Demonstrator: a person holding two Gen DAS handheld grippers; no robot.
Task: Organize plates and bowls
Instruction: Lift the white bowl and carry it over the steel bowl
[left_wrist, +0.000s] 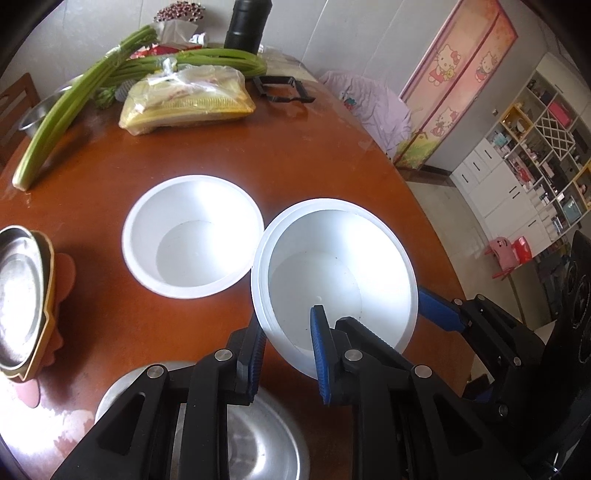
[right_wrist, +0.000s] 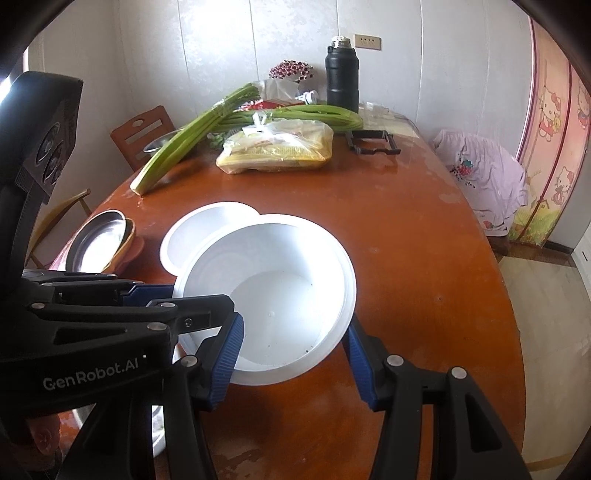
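Note:
A white bowl (left_wrist: 336, 280) is held tilted above the brown table; it looks like two nested bowls. My left gripper (left_wrist: 286, 350) is shut on its near rim, one finger inside and one outside. My right gripper (right_wrist: 291, 354) is open, with its blue fingers on either side of the same bowl (right_wrist: 273, 291). A second white bowl (left_wrist: 192, 236) stands on the table just left of it and shows behind the held bowl in the right wrist view (right_wrist: 199, 232). A steel plate on a yellow dish (left_wrist: 22, 299) sits at the left edge. A steel bowl (left_wrist: 258, 443) lies under my left gripper.
Celery stalks (left_wrist: 74, 96), a bag of yellow food (left_wrist: 188, 99), a black flask (right_wrist: 341, 77) and a black clip frame (right_wrist: 371, 142) lie at the table's far end. A wooden chair (right_wrist: 142, 134) stands far left. The table edge (right_wrist: 509, 332) curves down the right.

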